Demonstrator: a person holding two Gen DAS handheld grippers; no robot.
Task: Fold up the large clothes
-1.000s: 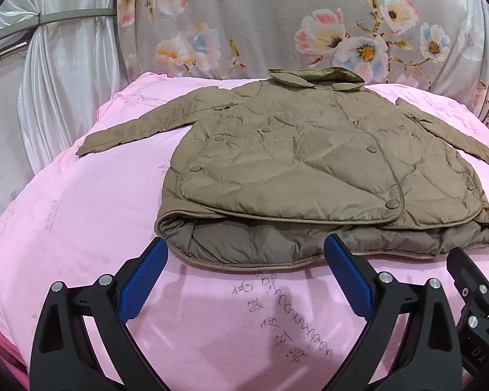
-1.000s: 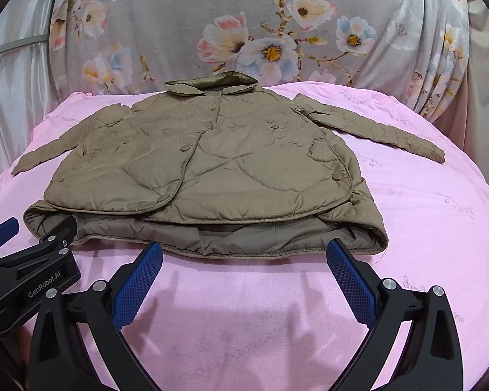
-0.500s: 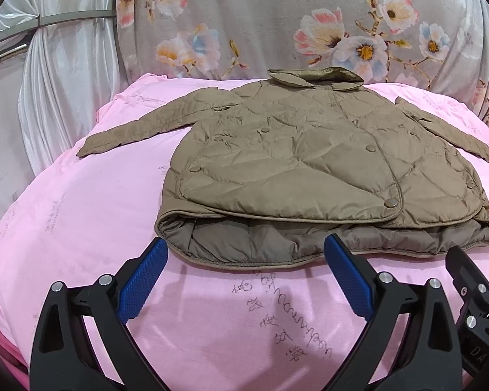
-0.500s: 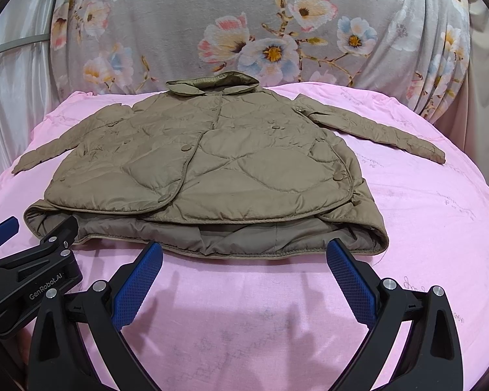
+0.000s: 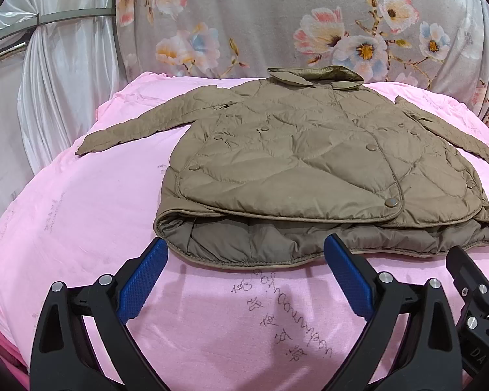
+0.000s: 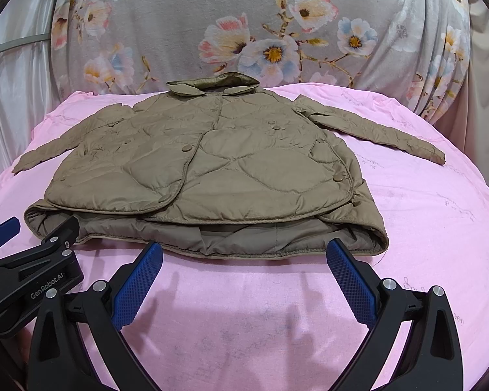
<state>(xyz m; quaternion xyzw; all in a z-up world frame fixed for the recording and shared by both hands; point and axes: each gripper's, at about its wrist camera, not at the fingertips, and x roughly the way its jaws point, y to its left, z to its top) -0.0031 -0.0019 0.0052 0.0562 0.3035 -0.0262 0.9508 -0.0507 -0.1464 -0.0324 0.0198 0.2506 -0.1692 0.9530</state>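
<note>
We see a khaki-brown quilted padded jacket (image 5: 309,163) lying flat, front side up, on a pink cotton sheet (image 5: 97,211) that covers the bed. Its collar (image 5: 316,76) points away from us toward the grey floral-print cloth (image 5: 277,16) hanging behind the bed, and its hem (image 5: 244,251) faces us, slightly gaping so the lining shows. Both sleeves are spread outward: the left sleeve (image 5: 130,127) reaches toward the white draped curtain (image 5: 58,81), and the right sleeve (image 6: 375,130) stretches across the sheet on the other side. Round snap buttons dot the front panel, which is closed.

Our left gripper (image 5: 246,257) hovers just short of the hem with its blue-padded fingers (image 5: 140,280) spread wide, released and holding nothing. Handwritten marks on the sheet lie between those fingers. Our right gripper (image 6: 244,260) sits in the same pose, its blue pads (image 6: 352,283) splayed apart near the hem's right half, likewise grasping nothing. In the right wrist view the left gripper's black body, printed with white lettering, appears just beside the jacket's near left corner.
</note>
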